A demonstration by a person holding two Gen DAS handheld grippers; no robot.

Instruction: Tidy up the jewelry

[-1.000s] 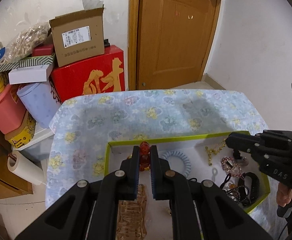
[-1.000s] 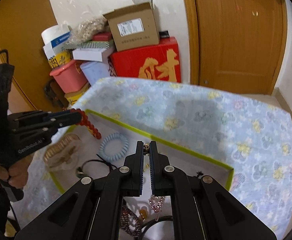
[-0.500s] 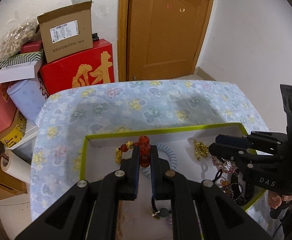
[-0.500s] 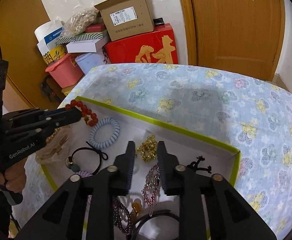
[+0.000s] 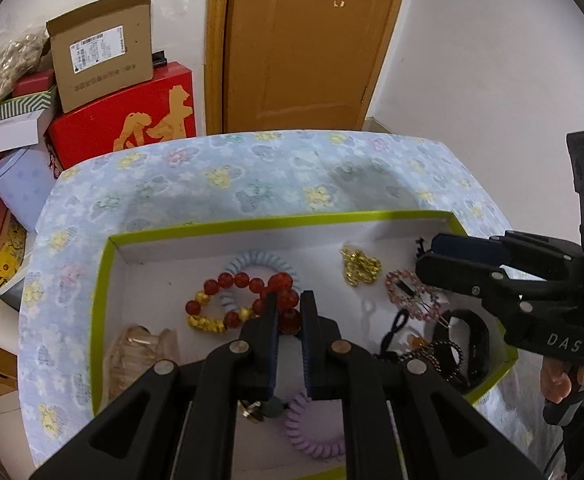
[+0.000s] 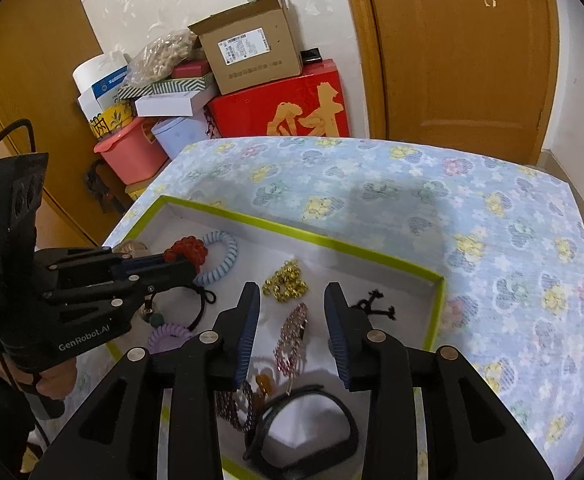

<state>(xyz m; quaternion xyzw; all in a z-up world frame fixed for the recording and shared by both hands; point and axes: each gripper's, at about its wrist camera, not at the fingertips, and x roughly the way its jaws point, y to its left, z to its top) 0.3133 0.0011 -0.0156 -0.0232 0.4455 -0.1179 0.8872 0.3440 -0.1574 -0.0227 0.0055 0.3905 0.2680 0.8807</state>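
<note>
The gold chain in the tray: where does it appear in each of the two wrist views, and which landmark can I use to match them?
Left wrist view: the gold chain lies right of centre, near the tray's far wall, left of the pink rhinestone clip.
Right wrist view: it lies at centre, just beyond the open right gripper.
Shared landmark: the light blue spiral hair tie, left of the chain in both.

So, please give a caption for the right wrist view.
Open right gripper above gold chain in the green-rimmed tray.
</note>
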